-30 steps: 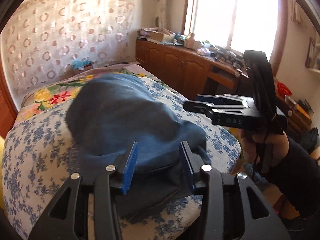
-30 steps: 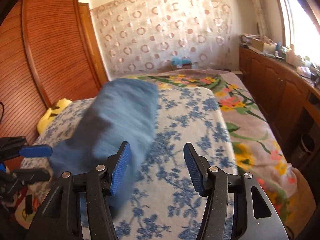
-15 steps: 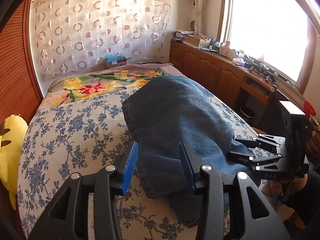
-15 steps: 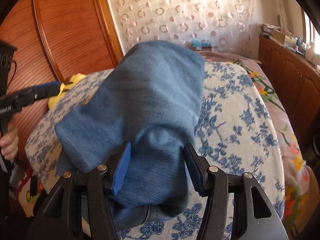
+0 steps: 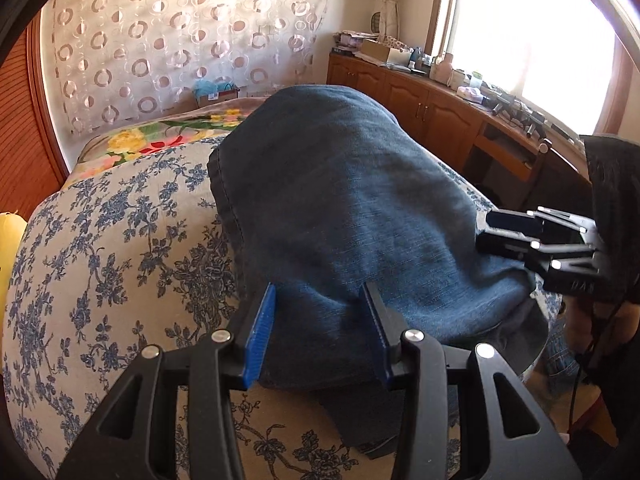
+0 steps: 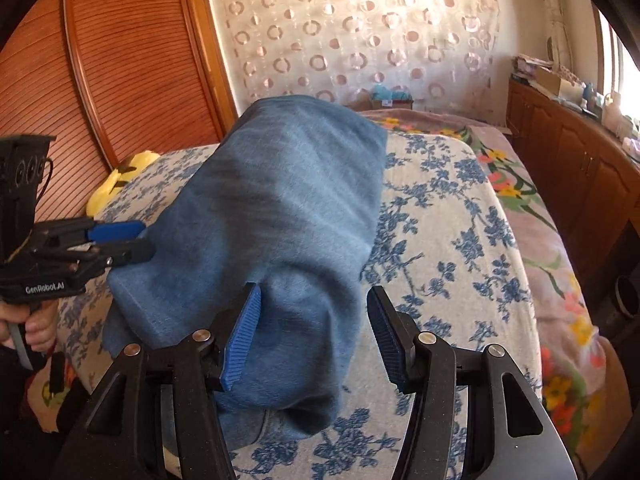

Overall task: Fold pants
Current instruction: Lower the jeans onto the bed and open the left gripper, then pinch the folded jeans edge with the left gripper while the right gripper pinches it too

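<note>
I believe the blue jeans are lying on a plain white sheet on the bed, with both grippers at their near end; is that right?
Not quite: the sheet is cream with a blue floral print, as the left wrist view shows. The blue jeans do lie on it, with the left gripper and right gripper at their near end.

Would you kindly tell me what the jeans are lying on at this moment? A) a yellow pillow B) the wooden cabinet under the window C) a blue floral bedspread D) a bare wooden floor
C: the jeans lie spread over the blue floral bedspread, seen in both wrist views.
</note>
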The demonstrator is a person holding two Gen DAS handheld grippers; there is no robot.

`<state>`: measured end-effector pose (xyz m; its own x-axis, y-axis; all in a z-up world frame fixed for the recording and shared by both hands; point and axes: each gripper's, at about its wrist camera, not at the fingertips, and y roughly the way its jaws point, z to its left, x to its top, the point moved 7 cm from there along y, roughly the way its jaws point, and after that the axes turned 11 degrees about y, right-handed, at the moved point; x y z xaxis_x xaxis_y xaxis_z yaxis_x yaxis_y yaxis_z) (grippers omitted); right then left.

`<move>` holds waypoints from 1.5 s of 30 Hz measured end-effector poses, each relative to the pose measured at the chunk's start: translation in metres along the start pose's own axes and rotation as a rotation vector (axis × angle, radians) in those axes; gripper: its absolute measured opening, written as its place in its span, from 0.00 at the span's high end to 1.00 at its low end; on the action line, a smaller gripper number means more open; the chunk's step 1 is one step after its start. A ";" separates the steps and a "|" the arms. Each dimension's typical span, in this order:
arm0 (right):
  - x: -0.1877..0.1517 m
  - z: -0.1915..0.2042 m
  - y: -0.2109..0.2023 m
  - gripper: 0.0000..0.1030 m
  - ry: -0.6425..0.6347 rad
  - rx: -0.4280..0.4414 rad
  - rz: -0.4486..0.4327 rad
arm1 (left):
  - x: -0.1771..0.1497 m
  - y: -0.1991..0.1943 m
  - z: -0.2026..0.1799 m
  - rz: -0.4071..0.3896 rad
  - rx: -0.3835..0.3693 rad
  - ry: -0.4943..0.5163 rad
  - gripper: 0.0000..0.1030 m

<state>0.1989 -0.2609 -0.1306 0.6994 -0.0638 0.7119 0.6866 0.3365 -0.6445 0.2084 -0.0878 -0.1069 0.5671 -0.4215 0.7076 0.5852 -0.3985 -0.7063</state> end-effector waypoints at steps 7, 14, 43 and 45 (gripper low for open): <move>0.028 -0.004 0.003 0.45 -0.012 0.006 -0.024 | 0.005 -0.008 0.004 -0.024 -0.014 -0.002 0.58; 0.046 -0.013 0.026 0.42 -0.011 0.018 0.008 | 0.040 0.004 0.007 -0.039 -0.048 0.006 0.49; 0.075 -0.016 0.116 0.30 -0.011 0.166 0.187 | 0.009 0.054 0.026 0.054 -0.204 -0.228 0.35; 0.074 -0.016 0.117 0.29 -0.003 0.170 0.191 | 0.008 0.055 0.025 0.055 -0.218 -0.239 0.35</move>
<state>0.3345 -0.2408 -0.1581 0.8125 0.0194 0.5826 0.4983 0.4956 -0.7114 0.2597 -0.0927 -0.1399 0.7299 -0.2543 0.6345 0.4265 -0.5560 -0.7135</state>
